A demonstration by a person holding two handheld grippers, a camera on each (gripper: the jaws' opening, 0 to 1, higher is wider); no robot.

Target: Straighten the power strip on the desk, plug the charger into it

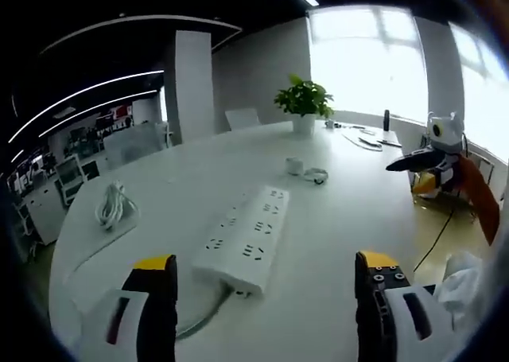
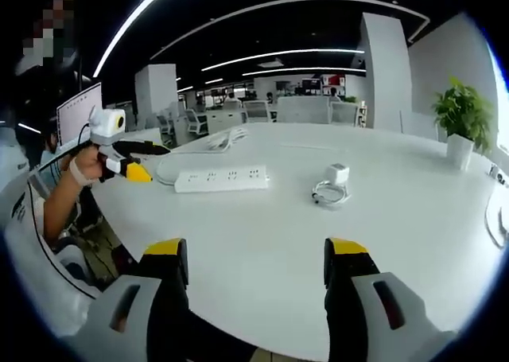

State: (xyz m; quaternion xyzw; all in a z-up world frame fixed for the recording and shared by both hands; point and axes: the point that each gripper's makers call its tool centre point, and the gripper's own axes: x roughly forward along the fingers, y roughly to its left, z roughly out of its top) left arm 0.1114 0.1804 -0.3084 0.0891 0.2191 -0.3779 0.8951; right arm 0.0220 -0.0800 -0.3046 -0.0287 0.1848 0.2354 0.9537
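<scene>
A white power strip (image 1: 246, 243) lies on the white desk (image 1: 334, 243), slanting away from my left gripper (image 1: 266, 266), which hovers open just short of its near end. Its cord (image 1: 203, 318) curls off to the lower left. The white charger cube (image 1: 294, 165) and its coiled cable (image 1: 316, 175) sit farther back. In the right gripper view the strip (image 2: 221, 179) lies crosswise and the charger (image 2: 336, 179) rests to its right. My right gripper (image 2: 256, 251) is open over bare desk, well short of both. A hand holds the left gripper (image 2: 127, 165) off the desk's left edge.
A coiled white cable (image 1: 114, 205) lies at the desk's left side. A potted plant (image 1: 303, 99) stands at the far end, with small items (image 1: 366, 139) near the window. The right gripper (image 1: 433, 161) hangs beyond the desk's right edge. Chairs and a screen (image 2: 77, 111) surround the desk.
</scene>
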